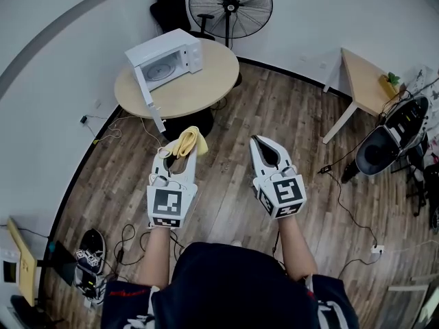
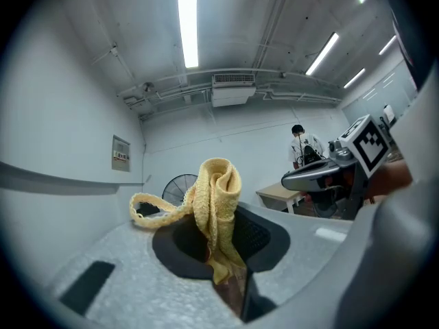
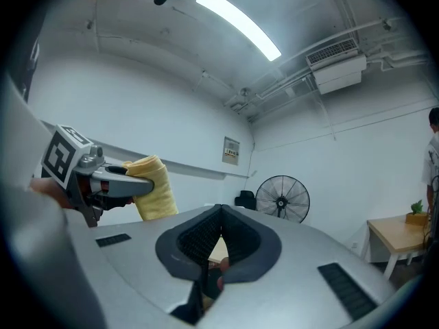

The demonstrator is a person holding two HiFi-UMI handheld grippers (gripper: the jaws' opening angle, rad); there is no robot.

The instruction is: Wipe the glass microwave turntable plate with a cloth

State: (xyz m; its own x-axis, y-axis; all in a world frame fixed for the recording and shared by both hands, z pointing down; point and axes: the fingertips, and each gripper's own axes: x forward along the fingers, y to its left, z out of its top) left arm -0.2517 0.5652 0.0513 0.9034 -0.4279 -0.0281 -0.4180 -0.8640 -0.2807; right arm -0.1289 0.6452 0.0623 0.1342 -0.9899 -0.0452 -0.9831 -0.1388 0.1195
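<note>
Holding the cloth pinched in the left gripper, the right gripper closed empty, well apart from the plate sitting inside the open microwave; likely approaching, next reaching in for it.

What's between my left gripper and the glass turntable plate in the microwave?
In the head view: the yellow cloth clamped in the left gripper, then the table's dark base and bare tabletop before the open microwave holding the plate.
</note>
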